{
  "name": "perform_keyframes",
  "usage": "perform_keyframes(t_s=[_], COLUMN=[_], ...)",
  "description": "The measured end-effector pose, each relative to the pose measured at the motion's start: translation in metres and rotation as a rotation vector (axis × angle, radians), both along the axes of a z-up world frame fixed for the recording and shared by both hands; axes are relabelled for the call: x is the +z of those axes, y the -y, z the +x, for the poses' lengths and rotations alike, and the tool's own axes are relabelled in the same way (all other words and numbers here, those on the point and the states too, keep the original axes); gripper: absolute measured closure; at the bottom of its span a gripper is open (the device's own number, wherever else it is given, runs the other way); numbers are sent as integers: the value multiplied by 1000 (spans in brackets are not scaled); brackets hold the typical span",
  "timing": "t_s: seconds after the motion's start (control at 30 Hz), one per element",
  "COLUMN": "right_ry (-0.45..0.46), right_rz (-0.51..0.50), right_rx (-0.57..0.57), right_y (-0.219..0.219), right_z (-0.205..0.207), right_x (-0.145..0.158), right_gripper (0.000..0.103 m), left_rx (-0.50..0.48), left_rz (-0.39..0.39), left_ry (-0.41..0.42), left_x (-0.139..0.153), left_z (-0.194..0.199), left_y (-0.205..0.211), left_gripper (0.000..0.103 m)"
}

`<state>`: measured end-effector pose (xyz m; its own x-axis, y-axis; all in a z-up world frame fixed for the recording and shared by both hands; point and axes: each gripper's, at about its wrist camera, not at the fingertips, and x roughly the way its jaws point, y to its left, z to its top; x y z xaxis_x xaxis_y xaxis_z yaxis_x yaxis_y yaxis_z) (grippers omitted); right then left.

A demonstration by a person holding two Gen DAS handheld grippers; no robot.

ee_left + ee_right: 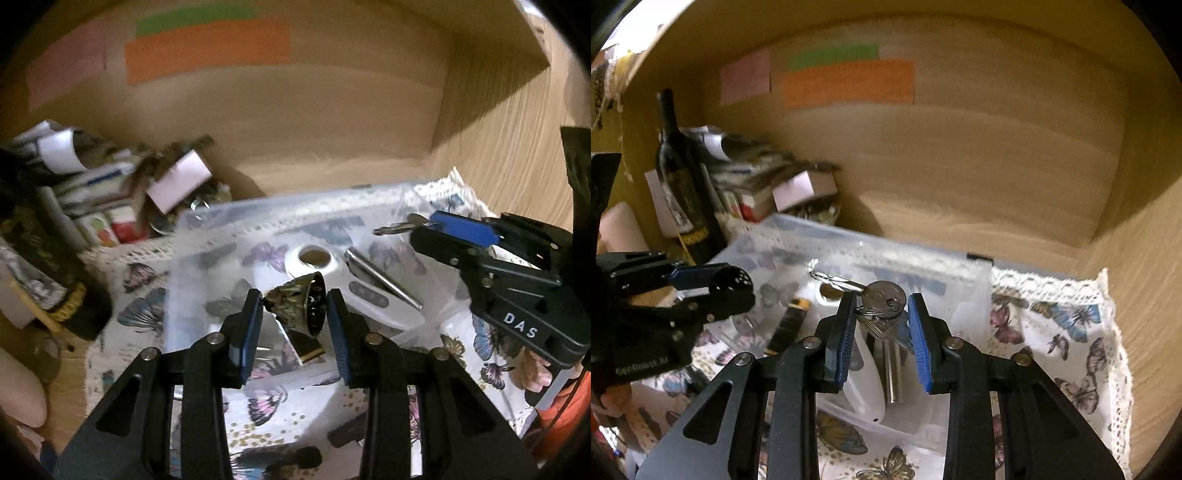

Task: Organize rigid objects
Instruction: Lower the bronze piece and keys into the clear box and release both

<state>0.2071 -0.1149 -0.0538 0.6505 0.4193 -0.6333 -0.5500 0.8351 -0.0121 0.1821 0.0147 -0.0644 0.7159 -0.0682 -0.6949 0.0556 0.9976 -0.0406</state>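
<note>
My left gripper [294, 300] is shut on a small patterned brass bell [300, 302] and holds it over a clear plastic bin [207, 221]. My right gripper [881, 301] is shut on a bunch of keys [882, 295], also over the bin [849, 245]; one key [831, 280] sticks out to the left. The right gripper shows in the left wrist view [436, 227], the left one in the right wrist view [713, 284]. In the bin lie a white tape dispenser [332, 273], a metal rod [384, 282] and a black-and-gold bar [788, 325].
The bin stands on a butterfly-print cloth [1063, 332] inside a wooden cabinet [960, 166]. A dark wine bottle [683, 184] and a heap of boxes and papers [775, 184] stand at the back left. Coloured sticky notes [846, 81] are on the back wall.
</note>
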Motion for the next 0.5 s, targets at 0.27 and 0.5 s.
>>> perform_keyframes(t_s=[0.27,0.5], right_ry=[-85,-92], right_rz=[-44,-59], right_rx=[-10,-14], right_y=[-2,-5], right_z=[19,19], right_x=[-24,-23], right_gripper=[77,77], left_rx=[-31,-29], left_rz=[13,17], left_ry=[-33,-39], left_x=[-15,-16], left_z=[13,21], left_y=[13,18], left_gripper=[68,66])
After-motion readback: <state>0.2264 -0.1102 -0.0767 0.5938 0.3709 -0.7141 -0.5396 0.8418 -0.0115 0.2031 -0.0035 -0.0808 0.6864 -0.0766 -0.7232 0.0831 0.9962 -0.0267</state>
